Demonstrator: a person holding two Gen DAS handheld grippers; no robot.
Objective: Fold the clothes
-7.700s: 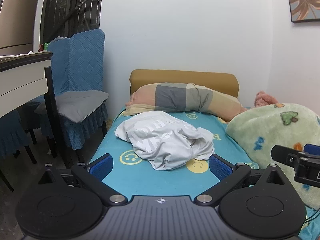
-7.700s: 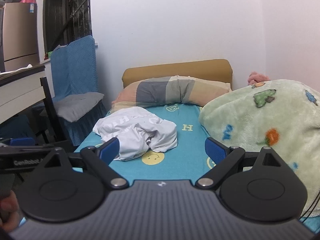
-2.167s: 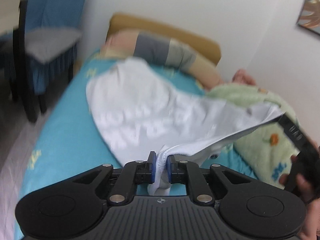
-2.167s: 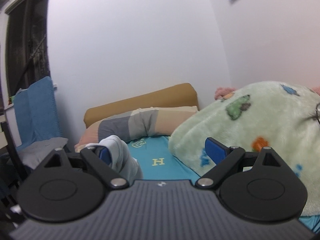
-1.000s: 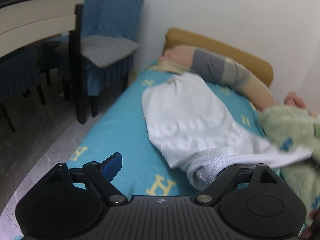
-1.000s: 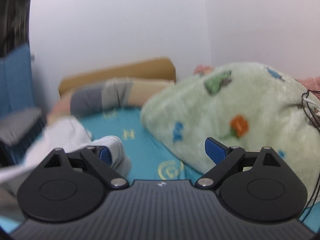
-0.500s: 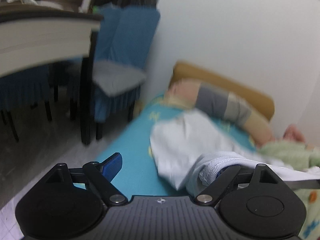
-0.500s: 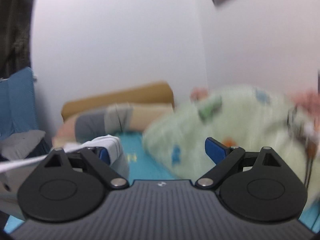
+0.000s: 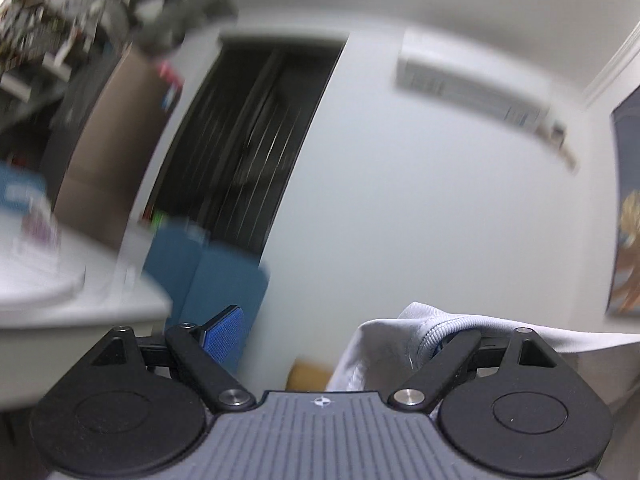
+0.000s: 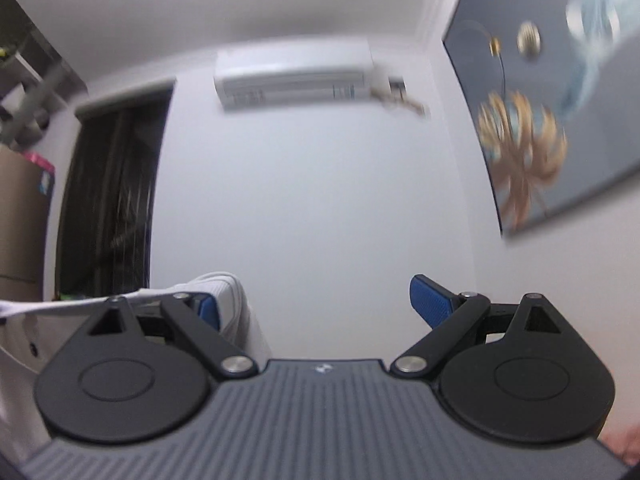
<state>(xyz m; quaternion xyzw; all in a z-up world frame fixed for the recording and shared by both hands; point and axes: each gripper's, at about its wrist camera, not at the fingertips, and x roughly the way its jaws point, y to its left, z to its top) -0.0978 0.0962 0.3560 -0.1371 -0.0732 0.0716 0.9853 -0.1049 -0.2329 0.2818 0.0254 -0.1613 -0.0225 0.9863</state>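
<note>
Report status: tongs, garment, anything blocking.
Left tongs open, white ribbed-hem garment hooked over one finger. Right tongs open, same. Both aimed at the wall; bed unseen.

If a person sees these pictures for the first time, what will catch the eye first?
Probably the white garment, hooked over one finger of each open gripper: the left gripper in its own view, the right gripper in the other. Next, both cameras point up at the wall, where the air conditioner hangs high and a dark painting fills the right side.
</note>
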